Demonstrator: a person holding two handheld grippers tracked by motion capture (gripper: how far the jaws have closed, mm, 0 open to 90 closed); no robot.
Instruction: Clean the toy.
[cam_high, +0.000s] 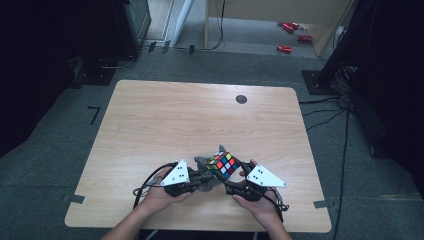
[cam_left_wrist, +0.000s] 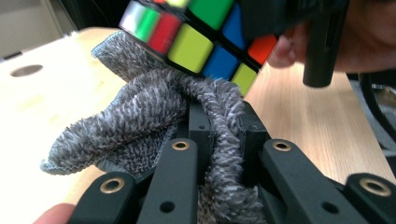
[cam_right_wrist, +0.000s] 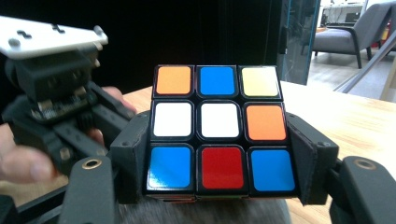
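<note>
Multicoloured plastic puzzle cube (cam_high: 223, 165): clamped in right tool (cam_right_wrist: 219, 158), near edge of wooden bench (cam_high: 150, 125). Grey fluffy cloth (cam_left_wrist: 154, 116): pinched in left tool (cam_left_wrist: 219, 135) (touching cube's underside).

Upper rows of the cube (cam_left_wrist: 196, 37) cut off by the top edge of the left gripper view; nearest stickers blurred. Lower part of the grey cloth (cam_left_wrist: 154, 116) hidden behind black jaws — bottom centre. Small red items (cam_high: 291, 34) on the floor, upper right of the high view — too small to identify.
</note>
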